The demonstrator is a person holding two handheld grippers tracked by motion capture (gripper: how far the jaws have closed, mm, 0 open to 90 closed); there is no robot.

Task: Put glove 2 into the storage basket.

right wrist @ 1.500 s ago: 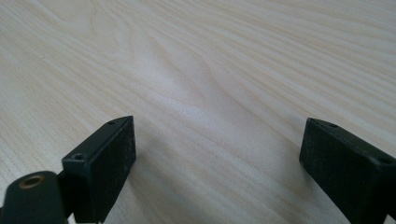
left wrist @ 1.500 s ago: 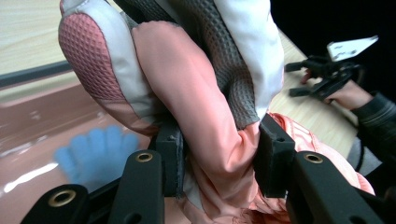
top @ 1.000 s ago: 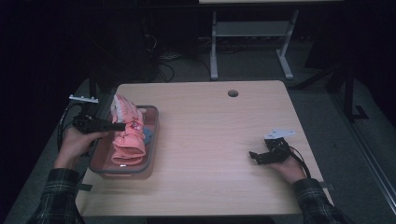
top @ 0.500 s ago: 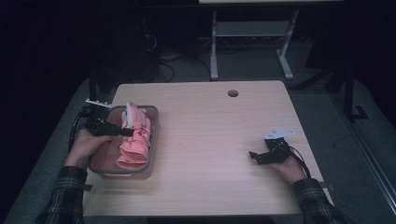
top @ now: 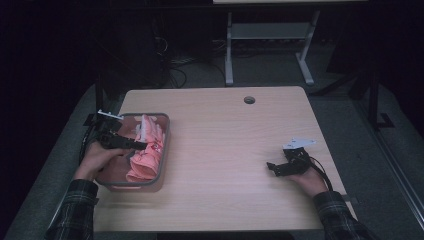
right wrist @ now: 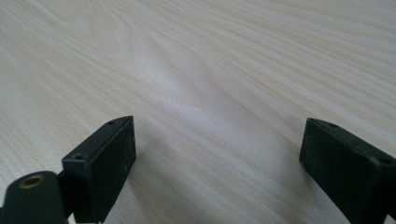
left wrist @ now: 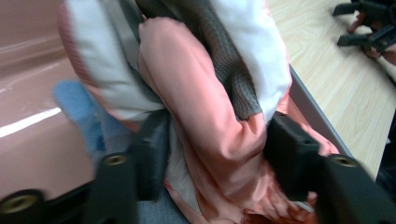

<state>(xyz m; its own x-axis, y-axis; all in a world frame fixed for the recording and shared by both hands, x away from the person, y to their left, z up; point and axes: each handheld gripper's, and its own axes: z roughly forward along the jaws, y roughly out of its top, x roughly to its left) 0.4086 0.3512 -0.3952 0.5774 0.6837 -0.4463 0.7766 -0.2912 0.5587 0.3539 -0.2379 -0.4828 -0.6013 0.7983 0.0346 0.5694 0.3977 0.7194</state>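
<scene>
A bundle of pink and white clothes [top: 148,156] lies in a grey bin [top: 136,186] at the table's left edge. My left gripper [top: 141,146] reaches into the bin from the left. In the left gripper view its jaws [left wrist: 219,158] straddle a fold of pink, white and grey cloth [left wrist: 205,107]. They have just been opening, and the cloth stays loosely between them. My right gripper [top: 272,167] rests low on the bare wooden table [top: 225,135] at the right. Its jaws [right wrist: 217,158] stand wide apart with nothing between them.
A round cable hole [top: 249,100] sits near the table's far edge. A pale table frame [top: 270,35] and cables stand on the dark floor beyond. In the left gripper view the right gripper [left wrist: 369,23] shows far off on the wood.
The left gripper has come down with the clothes, which hung above the bin a second ago and now lie lower in it. The right hand has kept still.
</scene>
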